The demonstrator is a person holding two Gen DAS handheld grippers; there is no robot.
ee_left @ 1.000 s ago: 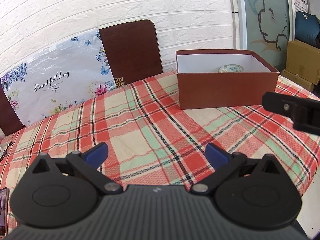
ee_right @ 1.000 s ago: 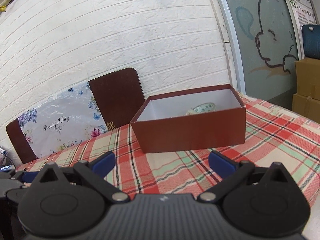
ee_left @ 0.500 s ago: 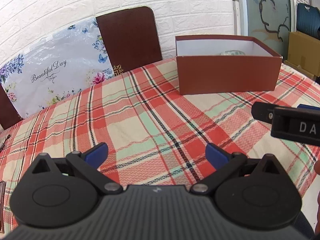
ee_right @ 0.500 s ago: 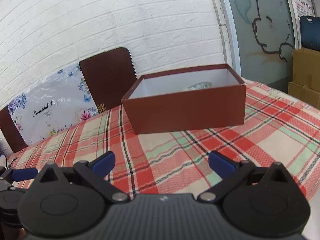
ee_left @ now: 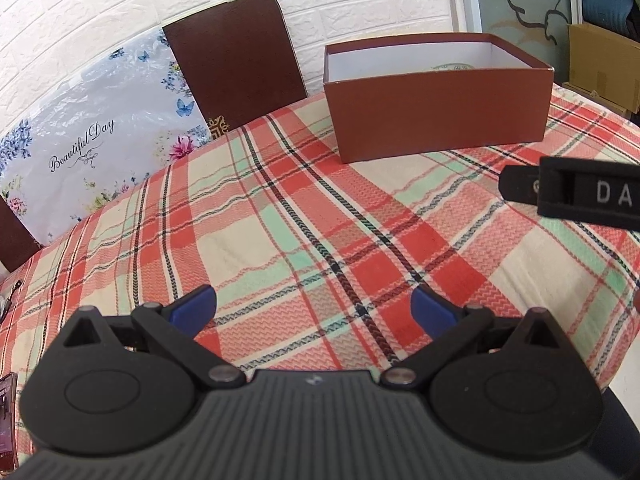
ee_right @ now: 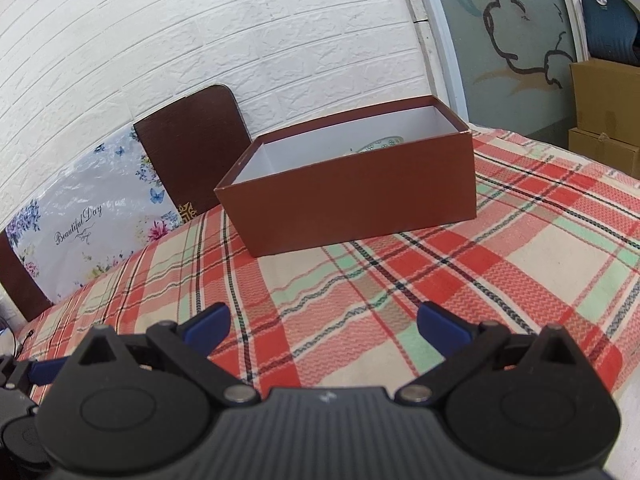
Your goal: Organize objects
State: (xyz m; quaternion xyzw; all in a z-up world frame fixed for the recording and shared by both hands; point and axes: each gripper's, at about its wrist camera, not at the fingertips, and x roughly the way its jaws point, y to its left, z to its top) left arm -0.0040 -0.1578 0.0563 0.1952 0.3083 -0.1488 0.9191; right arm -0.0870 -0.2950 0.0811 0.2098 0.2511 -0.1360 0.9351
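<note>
The blue-tipped fingers [ee_left: 192, 309] of the left gripper [ee_left: 314, 310] are spread wide and nothing is between them; under them is only the red, cream and green plaid tablecloth [ee_left: 280, 240]. The right gripper [ee_right: 322, 326] is in the same state, its blue fingertips [ee_right: 440, 328] wide apart and holding nothing, above the same cloth. In the left wrist view a black part of the right gripper (it carries the white letters "DA") comes in from the right edge.

Farther away on the table stands the brown rectangular cardboard box [ee_right: 360, 200], open at the top and white inside. In the left wrist view its long axis runs from left to right, with one long wall facing the camera; in the right wrist view the box [ee_left: 436, 112] looks a little turned, its left corner nearer. Inside, near the far right part, only the rim of a patterned ceramic bowl [ee_right: 380, 145] shows above the wall.

Behind the table are a dark brown wooden chair back [ee_left: 236, 60], a white floral bag with the words "Beautiful Day" [ee_left: 92, 128], and a white brick wall [ee_right: 200, 40].
</note>
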